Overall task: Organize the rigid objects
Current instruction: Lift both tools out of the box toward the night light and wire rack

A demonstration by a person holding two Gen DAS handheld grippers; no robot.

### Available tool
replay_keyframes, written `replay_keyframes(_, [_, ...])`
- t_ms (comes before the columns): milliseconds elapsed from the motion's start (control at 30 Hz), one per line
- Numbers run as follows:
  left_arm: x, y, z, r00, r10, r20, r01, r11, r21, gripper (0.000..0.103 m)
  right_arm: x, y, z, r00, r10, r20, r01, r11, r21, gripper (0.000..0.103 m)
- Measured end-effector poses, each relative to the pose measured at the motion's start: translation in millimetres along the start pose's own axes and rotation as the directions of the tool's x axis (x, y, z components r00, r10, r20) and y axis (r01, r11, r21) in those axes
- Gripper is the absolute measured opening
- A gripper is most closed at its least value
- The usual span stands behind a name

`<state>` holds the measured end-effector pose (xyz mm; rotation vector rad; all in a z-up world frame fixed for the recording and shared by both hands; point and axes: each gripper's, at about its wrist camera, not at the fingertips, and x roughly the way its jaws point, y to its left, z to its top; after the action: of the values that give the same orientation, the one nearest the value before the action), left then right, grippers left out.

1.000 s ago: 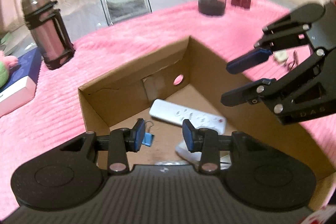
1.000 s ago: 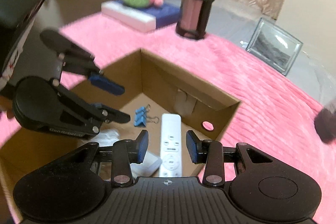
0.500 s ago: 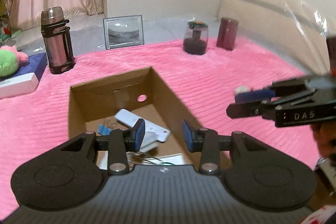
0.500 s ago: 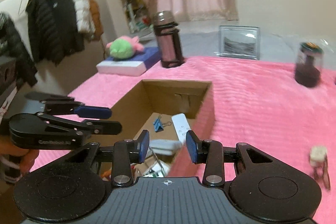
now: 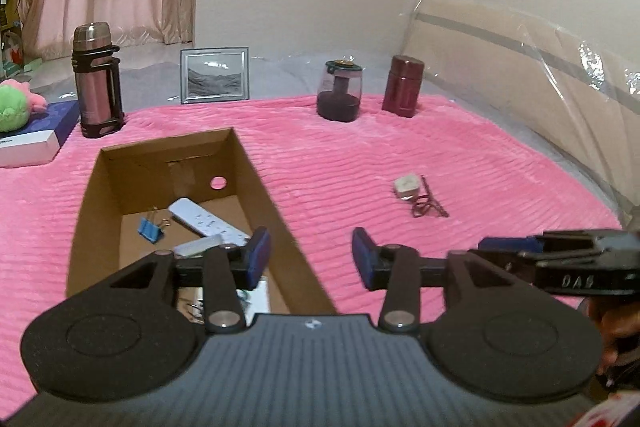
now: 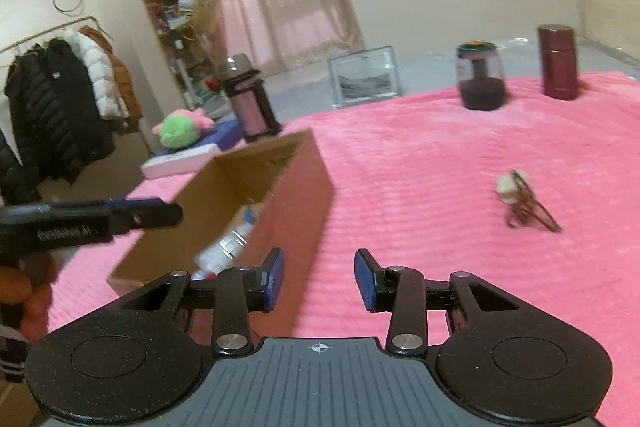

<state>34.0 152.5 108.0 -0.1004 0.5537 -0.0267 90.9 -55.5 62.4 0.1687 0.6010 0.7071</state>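
You've swung both claws up and away from the cardboard box [image 5: 256, 187] and out over the pink blanket [image 5: 400, 147] — a second ago they hung right over its inside. That suggests the last drop is done and you're after the next piece. The remote [image 5: 208, 223] and blue binder clip [image 5: 150, 231] lie in the box. The left claw [image 5: 306, 259] is empty, its jaws opening; the right claw [image 6: 319, 281] is parted and empty too. The small pale block with glasses [image 5: 420, 197] lies ahead, far right of both — well apart.
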Motion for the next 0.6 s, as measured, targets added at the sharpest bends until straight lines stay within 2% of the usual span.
replay_keyframes(67, [-3.0, -14.2, -4.9, 1.0, -0.008, 0.011, 0.008, 1.0, 0.01, 0.047, -10.4, -6.4, -8.0, 1.0, -0.029, 0.008, 0.029, 1.0, -0.001, 0.036])
replay_keyframes(267, [-0.6, -48.6, -16.6, 0.999, -0.034, 0.024, 0.033, 0.999, 0.028, 0.053, -38.3, -31.6, -23.6, 0.993, -0.117, 0.03, 0.116, 0.993, 0.028, 0.037])
replay_keyframes(400, [12.4, -66.7, -24.0, 0.998, -0.063, 0.013, 0.063, 0.998, 0.026, 0.061, -50.1, -49.3, -28.7, 0.985, -0.169, 0.047, 0.166, 0.984, 0.06, 0.053])
replay_keyframes(600, [39.5, -93.5, -31.0, 0.995, -0.094, -0.022, 0.095, 0.994, 0.045, 0.062, -59.0, -73.3, -36.4, 0.973, -0.227, 0.049, 0.223, 0.972, 0.073, 0.058])
